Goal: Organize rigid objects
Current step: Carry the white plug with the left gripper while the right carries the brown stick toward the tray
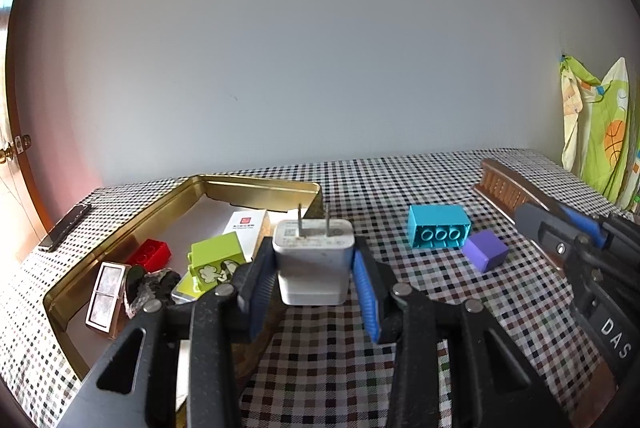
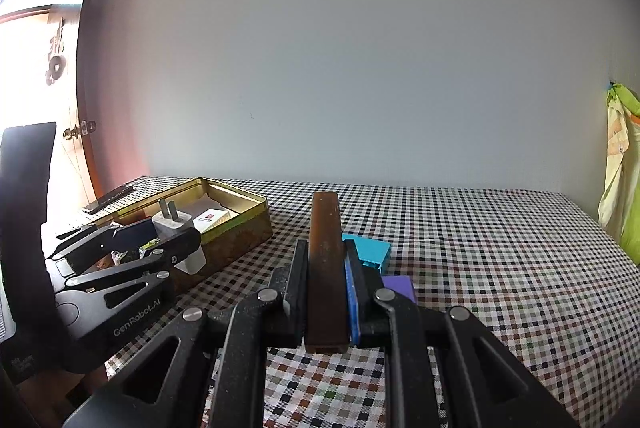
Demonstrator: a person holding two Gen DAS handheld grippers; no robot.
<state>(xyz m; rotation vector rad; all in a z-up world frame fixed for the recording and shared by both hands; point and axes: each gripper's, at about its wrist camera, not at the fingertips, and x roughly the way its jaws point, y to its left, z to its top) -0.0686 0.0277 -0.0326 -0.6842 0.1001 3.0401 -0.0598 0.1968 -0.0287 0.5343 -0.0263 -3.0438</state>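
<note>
The left hand-held gripper clamped a white charger beside the gold tin; the right hand-held gripper clamped a brown brush at three o'clock.

daylight pours in from the doorway at the far left, blown out to plain white there; a pink-orange cast spreads from it onto the wall, which greys evenly away from the doorway; the checked tablecloth is softly lit, with faint shadows; the gold tin beside the doorway glints along its rim; both views bend strongly, with black corners; the fine checks smear near the edges; the centre is sharp
</note>
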